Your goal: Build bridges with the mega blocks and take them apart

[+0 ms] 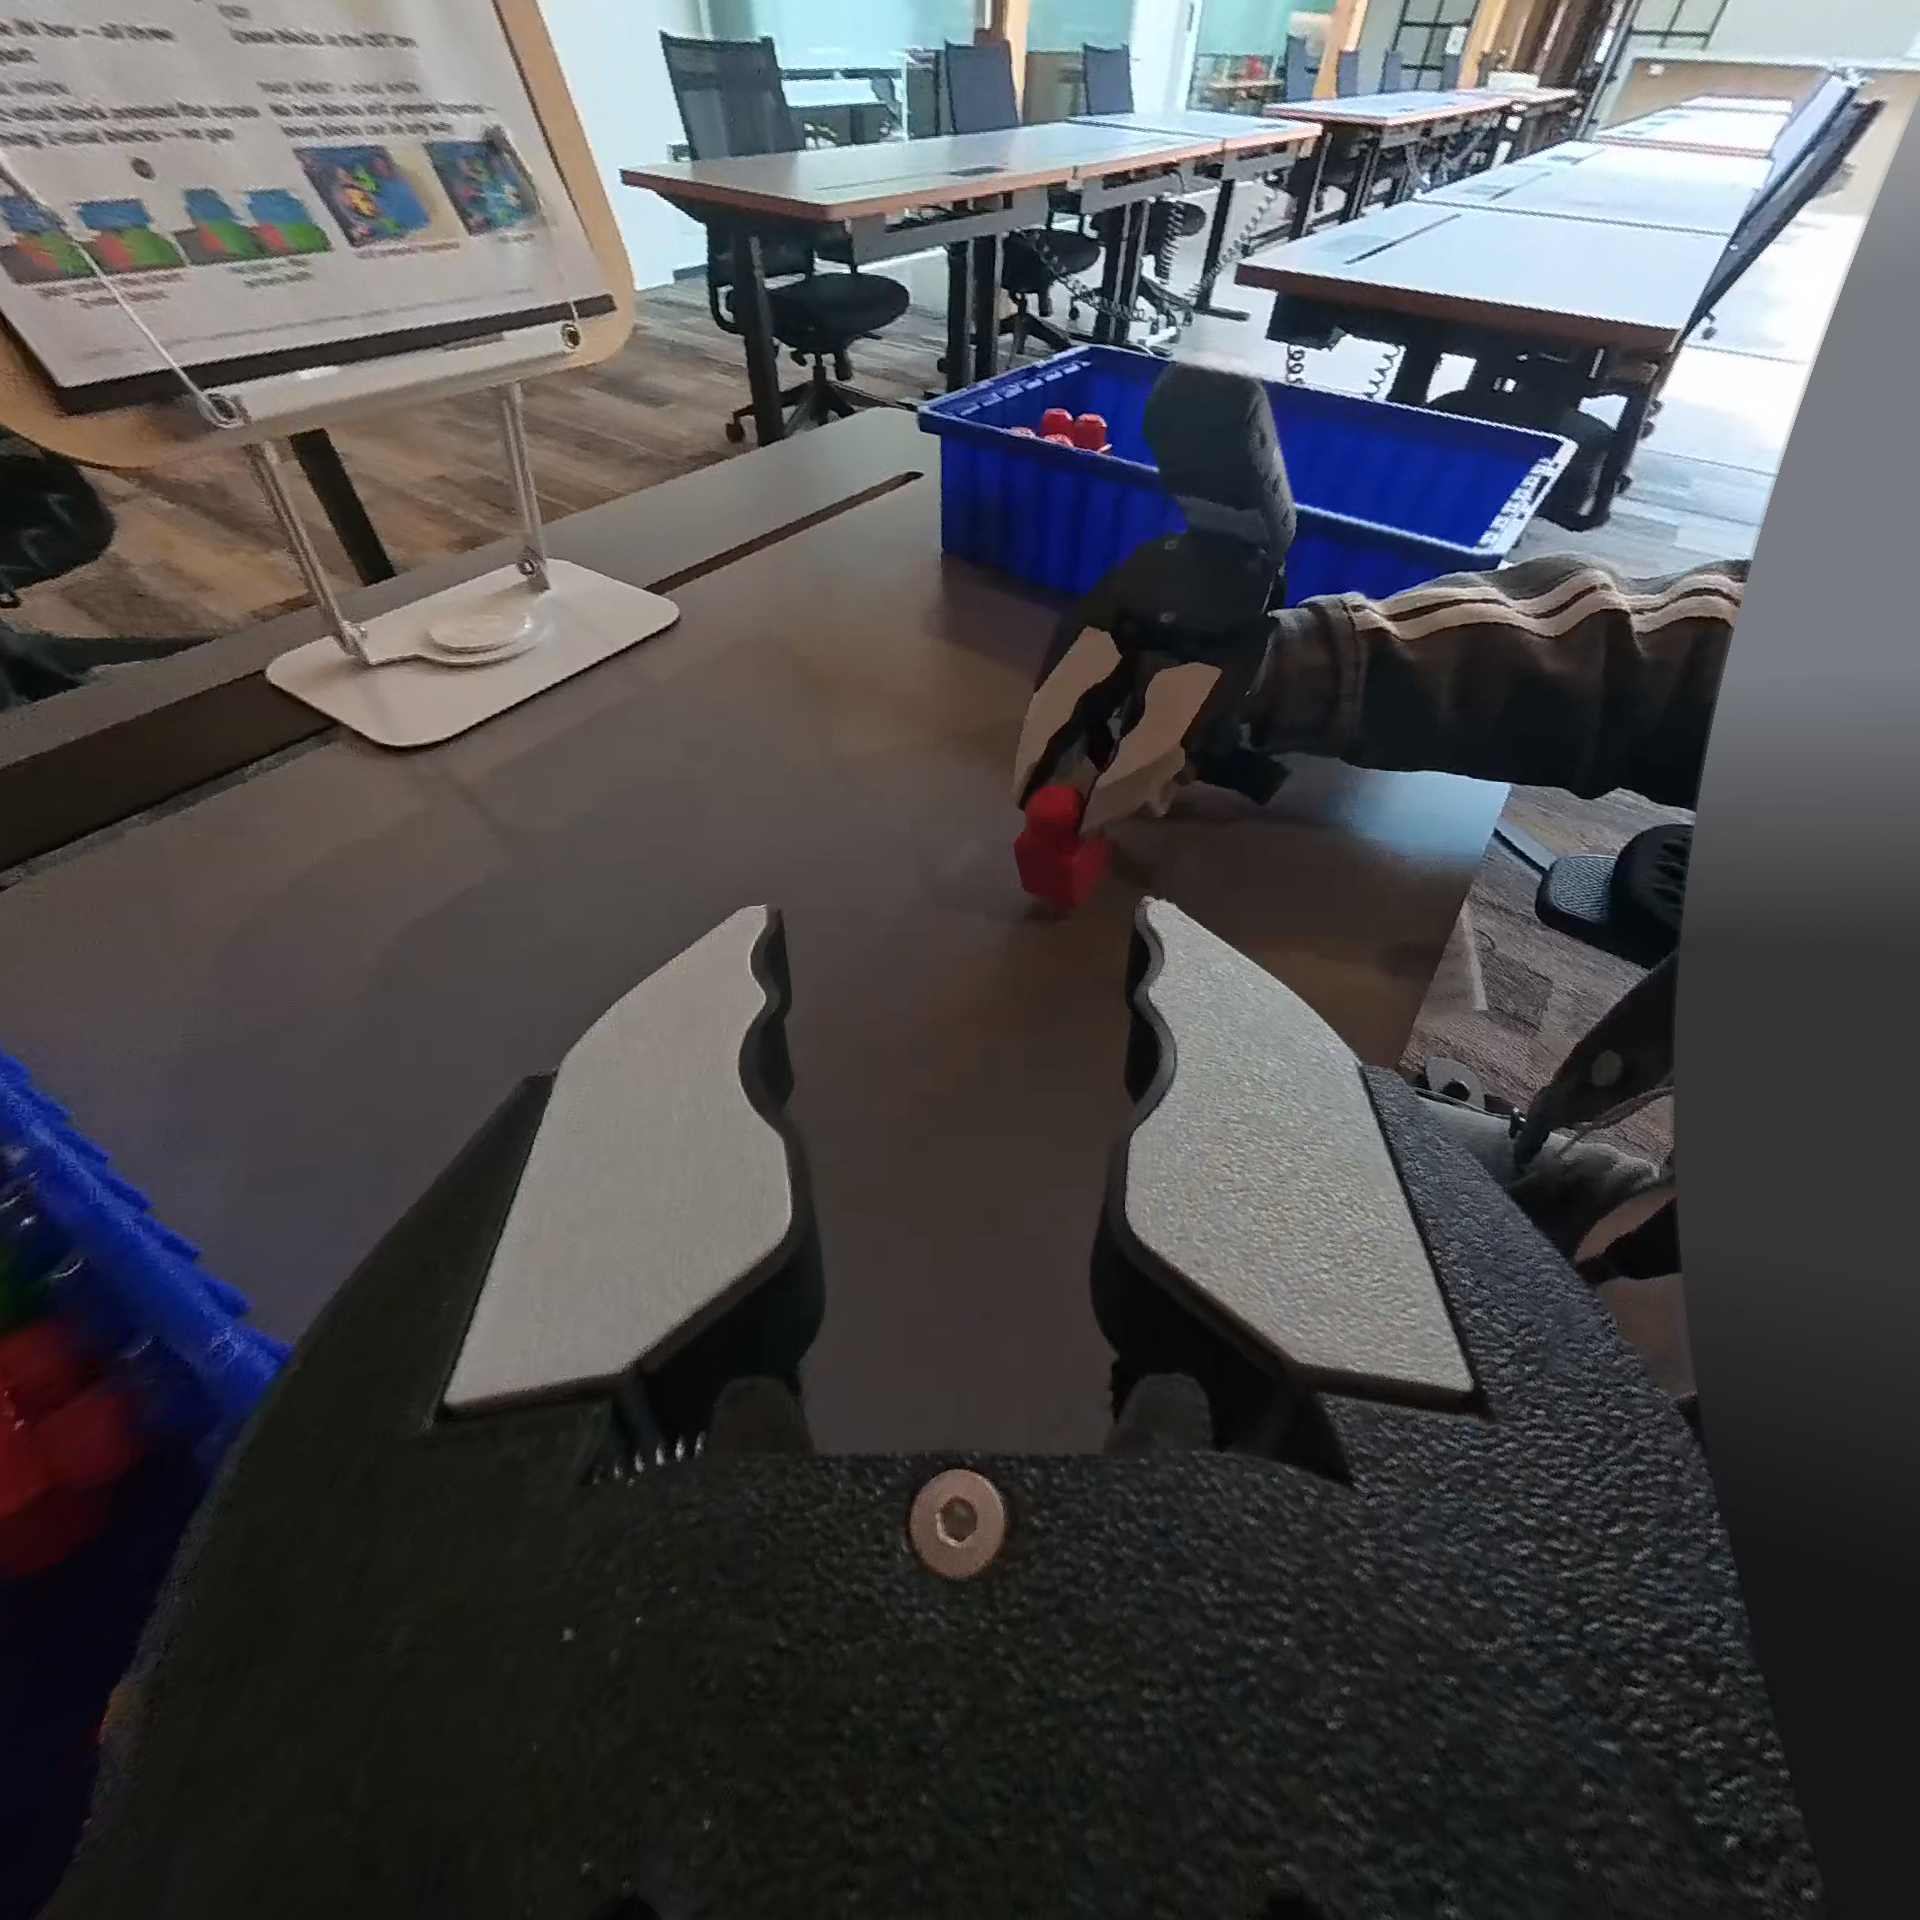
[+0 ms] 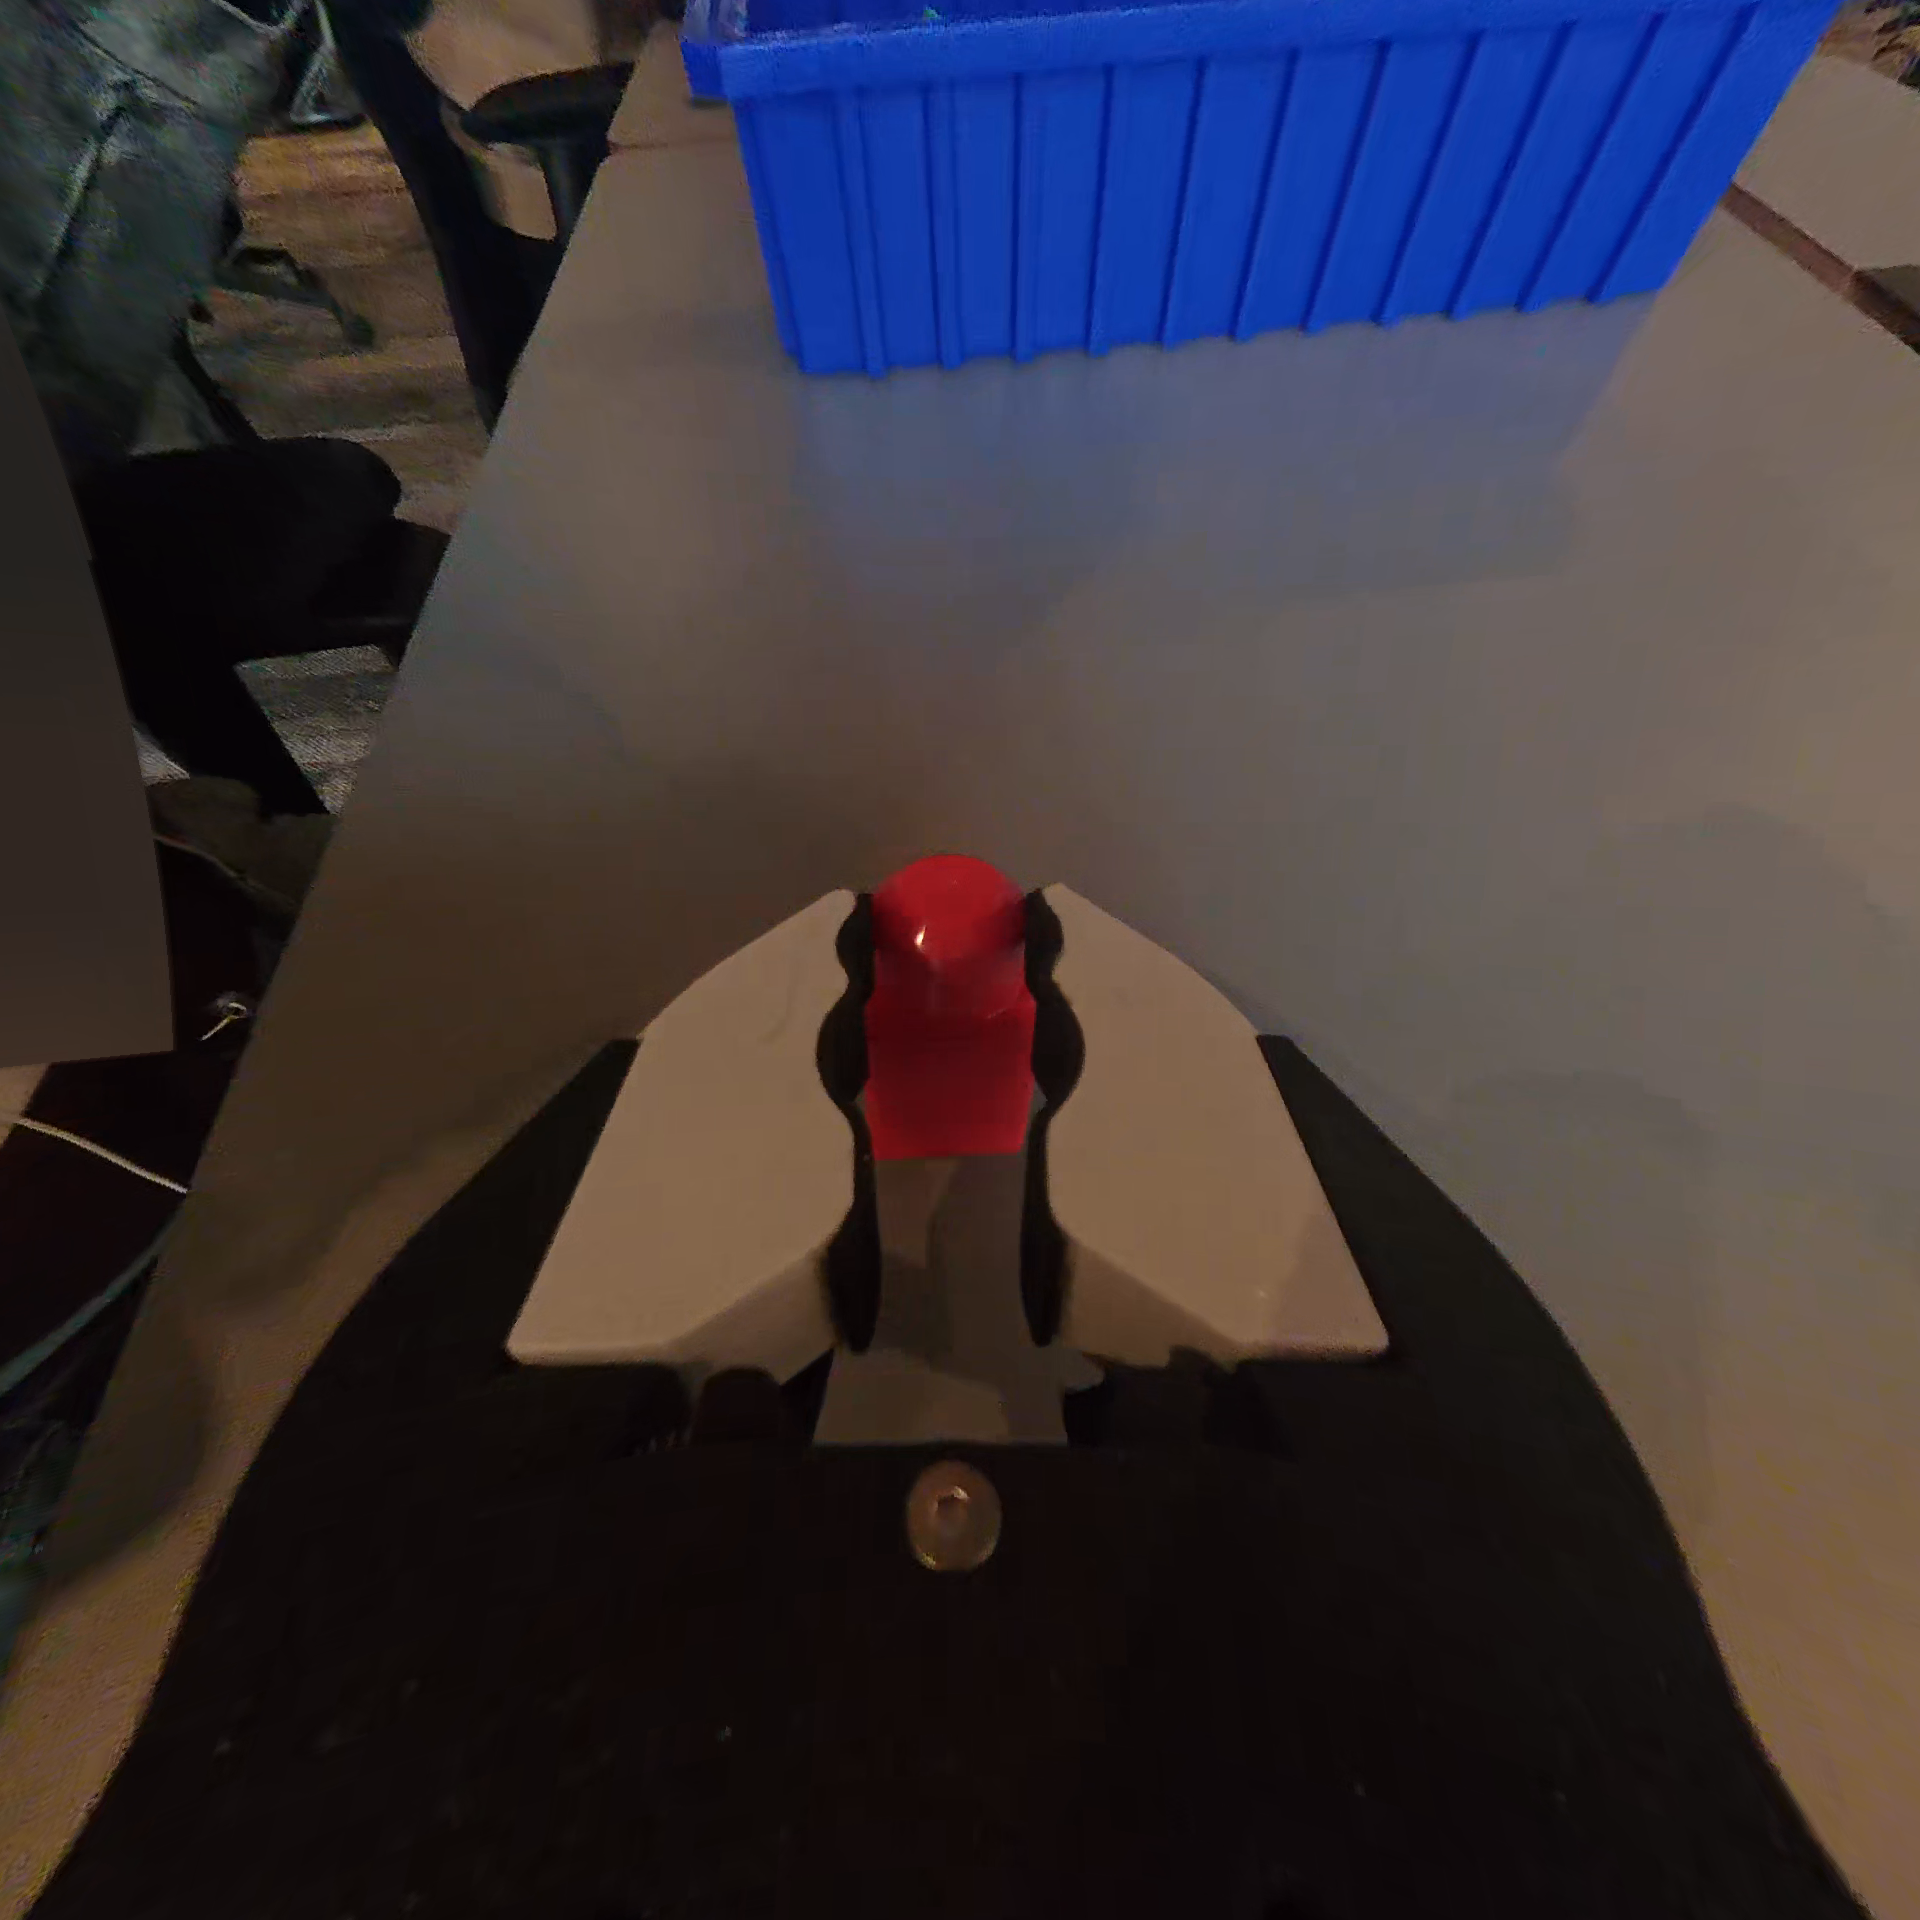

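The right tool (image 2: 948, 914) is clenched on a red block (image 2: 948, 1023), its two pale fingers (image 2: 727, 1122) pressing the block's sides with the stud poking out just past the tips. In the left wrist view, the same tool (image 1: 1070, 800) tilts down over the dark surface (image 1: 623, 852), gripping the block (image 1: 1060, 852) by its stud; whether the block's base touches the surface or sits just above it I cannot tell. A striped sleeve (image 1: 1507, 665) runs off to the right behind this tool.

The left tool (image 1: 956, 956) is released, its fingers spread wide with nothing between them, and the block lies just ahead of its tips, slightly to the right.

Beyond the right tool, further along the surface, stands a blue bin (image 1: 1049, 499) with red blocks (image 1: 1070, 428) inside. A second blue bin (image 2: 1247, 197) stands well ahead of the right tool in its own view. Ahead and left of the left tool, a stand (image 1: 468, 644) holds a printed sheet (image 1: 291, 177).
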